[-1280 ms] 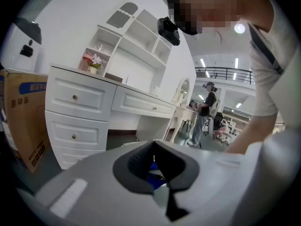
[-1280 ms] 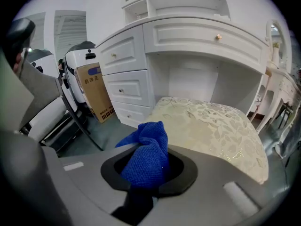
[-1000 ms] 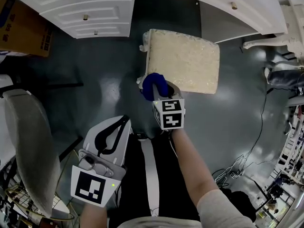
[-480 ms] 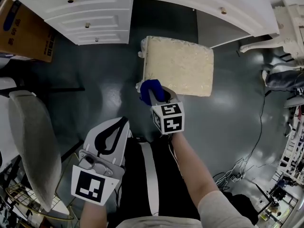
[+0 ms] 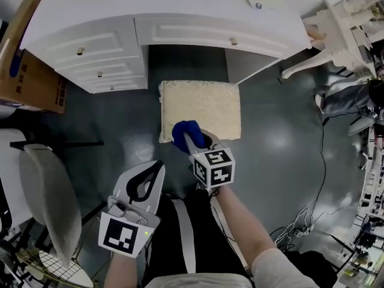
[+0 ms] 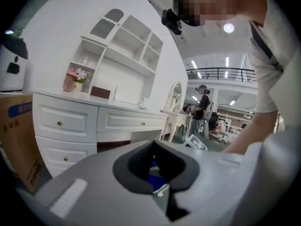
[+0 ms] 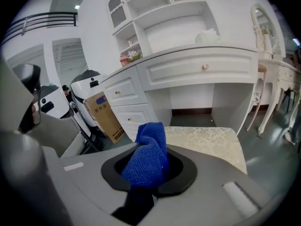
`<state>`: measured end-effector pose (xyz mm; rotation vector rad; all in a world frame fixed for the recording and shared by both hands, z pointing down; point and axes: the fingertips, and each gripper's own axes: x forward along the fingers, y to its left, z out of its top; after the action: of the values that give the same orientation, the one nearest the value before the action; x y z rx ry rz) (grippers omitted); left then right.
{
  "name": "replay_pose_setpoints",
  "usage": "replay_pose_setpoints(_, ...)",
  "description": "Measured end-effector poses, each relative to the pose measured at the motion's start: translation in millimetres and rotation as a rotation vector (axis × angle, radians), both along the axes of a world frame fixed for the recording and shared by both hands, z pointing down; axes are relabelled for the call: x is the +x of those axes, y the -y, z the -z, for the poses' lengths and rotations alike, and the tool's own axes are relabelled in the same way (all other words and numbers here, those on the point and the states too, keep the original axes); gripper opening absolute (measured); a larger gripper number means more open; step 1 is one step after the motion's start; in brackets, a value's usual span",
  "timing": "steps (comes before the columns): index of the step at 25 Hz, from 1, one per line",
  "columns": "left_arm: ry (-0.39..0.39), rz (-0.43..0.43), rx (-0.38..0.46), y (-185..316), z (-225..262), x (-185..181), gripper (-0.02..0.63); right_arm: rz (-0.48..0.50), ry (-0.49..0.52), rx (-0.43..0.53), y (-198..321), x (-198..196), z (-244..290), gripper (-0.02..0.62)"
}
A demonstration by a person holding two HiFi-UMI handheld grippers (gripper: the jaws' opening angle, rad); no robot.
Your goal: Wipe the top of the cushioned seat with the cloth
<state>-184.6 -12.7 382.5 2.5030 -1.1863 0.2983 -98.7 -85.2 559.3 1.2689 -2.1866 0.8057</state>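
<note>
Currently the right tool (image 5: 193, 141) pinches the bunched blue cloth (image 5: 185, 131) over the cushioned seat's (image 5: 204, 104) near edge, towards its left corner; contact unclear. Left tool (image 5: 157, 167) is pressed together, empty. I judge wiping is just starting. Next: press down, sweep to the far edge. The seat's long axis runs left-right in head view.

Blue cloth (image 7: 148, 155), cream seat (image 5: 201, 102) — faint floral pattern, white desk (image 5: 180, 8)

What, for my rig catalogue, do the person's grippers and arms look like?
The left gripper and right gripper are light grey wedge-shaped shells with black pads; each carries a white cube bearing black square markers. The right arm wears a short grey sleeve.
</note>
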Motion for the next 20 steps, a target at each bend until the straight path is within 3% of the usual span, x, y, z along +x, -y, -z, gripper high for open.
replay_pose_setpoints(9,-0.035,-0.050,0.021,11.8,51.3,43.8,-0.002,-0.007,0.035,0.045,-8.5,33.9,82.6,0.072)
replay_pose_setpoints(20,-0.044,-0.113,0.070,14.1,101.6,76.2,-0.002,-0.022,0.103,0.120,-21.6,48.5,187.2,0.071)
